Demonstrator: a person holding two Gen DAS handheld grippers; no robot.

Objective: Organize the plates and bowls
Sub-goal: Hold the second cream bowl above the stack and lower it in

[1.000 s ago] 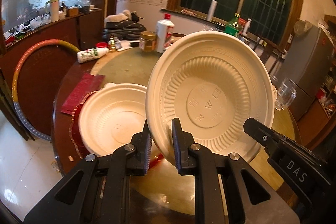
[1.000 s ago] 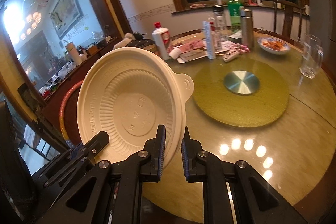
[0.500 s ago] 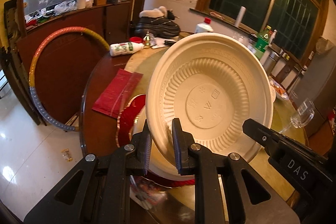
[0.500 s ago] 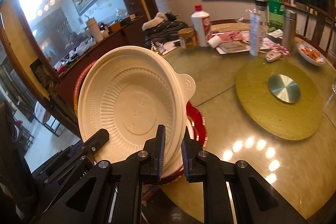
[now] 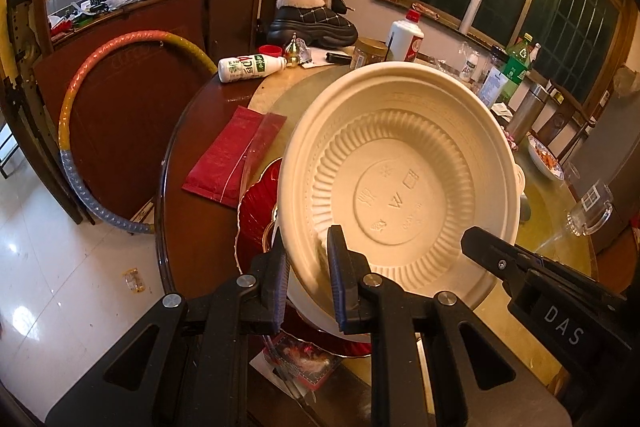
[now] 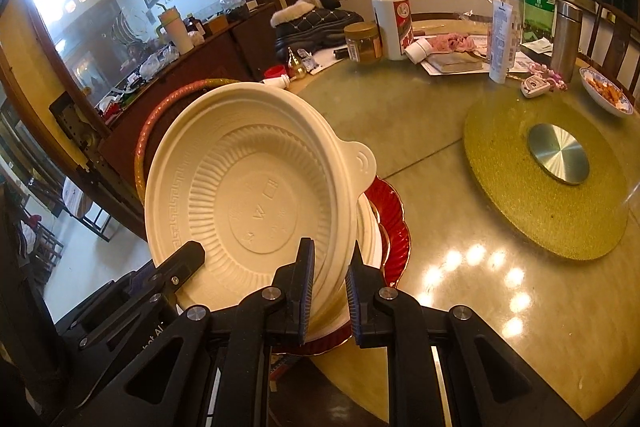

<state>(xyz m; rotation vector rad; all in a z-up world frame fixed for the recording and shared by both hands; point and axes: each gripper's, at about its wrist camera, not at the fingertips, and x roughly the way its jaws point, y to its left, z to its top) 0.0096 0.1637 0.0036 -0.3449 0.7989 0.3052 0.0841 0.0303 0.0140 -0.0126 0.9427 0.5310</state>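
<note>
While both grippers clamp its rim, cream bowl [image 5: 404, 187] tilts—empty.

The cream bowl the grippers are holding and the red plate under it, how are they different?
The cream bowl is pale and deep; the red plate is dark red and looks flatter. The cream bowl is tilted up on edge; the red plate lies flat on the table. The cream bowl has a small tab on its rim; the red plate has a wavy gold edge. Both are round.

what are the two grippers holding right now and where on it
Both hold one cream bowl by its rim: left gripper and right gripper at separate spots.
</note>
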